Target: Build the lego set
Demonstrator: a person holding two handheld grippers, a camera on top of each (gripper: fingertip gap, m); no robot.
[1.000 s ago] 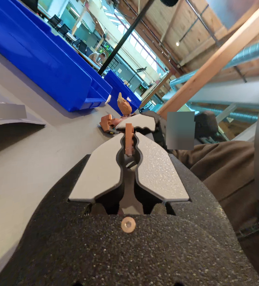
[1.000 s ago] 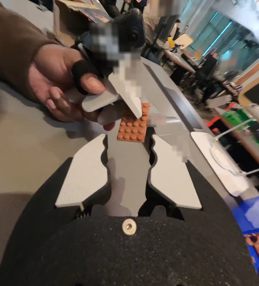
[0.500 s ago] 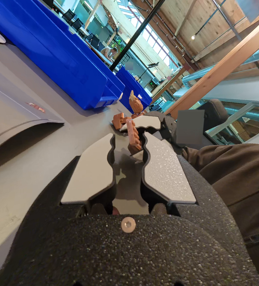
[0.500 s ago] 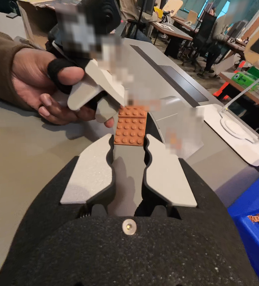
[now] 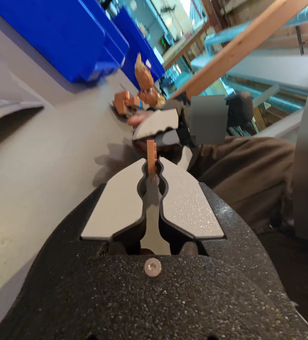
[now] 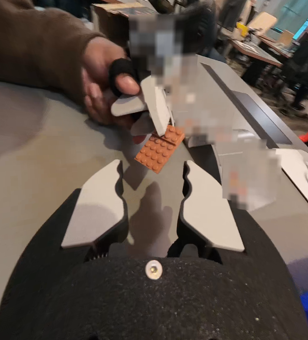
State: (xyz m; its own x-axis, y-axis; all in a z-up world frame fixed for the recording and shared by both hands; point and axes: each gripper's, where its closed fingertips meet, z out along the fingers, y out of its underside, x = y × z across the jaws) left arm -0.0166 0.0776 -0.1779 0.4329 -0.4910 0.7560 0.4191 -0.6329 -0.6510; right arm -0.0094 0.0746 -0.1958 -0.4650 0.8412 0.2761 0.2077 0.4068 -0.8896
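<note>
Orange studded plate [image 6: 159, 147], blue bins [image 5: 61, 36]

Timber beam [image 5: 241, 42] — grey table [image 5: 39, 156]

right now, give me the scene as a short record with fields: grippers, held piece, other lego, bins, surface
left gripper: shut on the brown plate
right gripper: open, empty, facing the plate
brown plate: studded, tilted, held off the table by one end
partly built brown model: on the table beyond both grippers
blue bins: at the far side of the table
table: grey
</note>
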